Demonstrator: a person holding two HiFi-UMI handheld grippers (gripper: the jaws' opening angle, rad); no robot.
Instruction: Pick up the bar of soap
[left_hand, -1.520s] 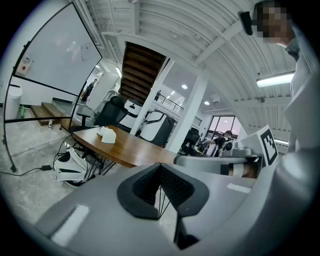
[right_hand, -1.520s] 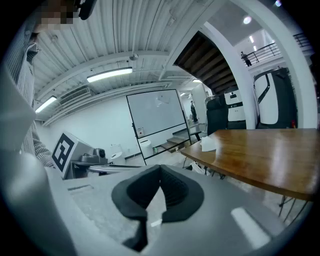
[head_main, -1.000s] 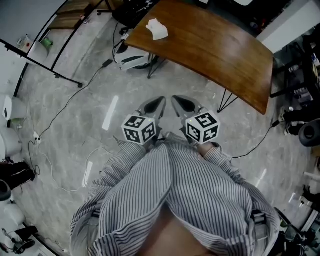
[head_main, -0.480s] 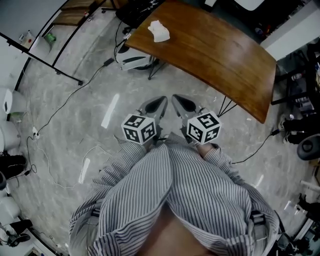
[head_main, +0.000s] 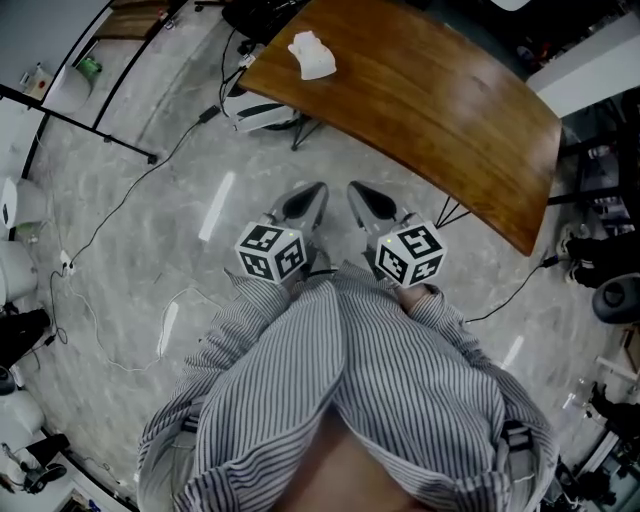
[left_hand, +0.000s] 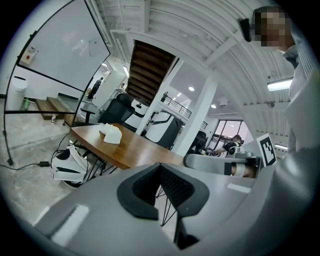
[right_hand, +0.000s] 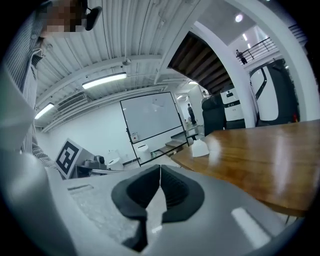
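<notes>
You wear a long-sleeved shirt (head_main: 340, 390) in fine grey-and-white stripes, with a dark strap clip (head_main: 516, 436) showing on it at each side. Just beyond the shirt's cuffs, your left gripper (head_main: 314, 194) and right gripper (head_main: 360, 194) are smooth pale-grey shells tapering to points. Each carries a white cube (head_main: 271, 251) printed with black square markers, and their pads (left_hand: 179, 188) are black and ribbed.

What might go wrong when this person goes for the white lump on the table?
The white lump sits near a corner of the brown wooden table; a nudge may knock it off. The left gripper and right gripper are shut and must open first. Black cables on the floor invite tripping.
</notes>
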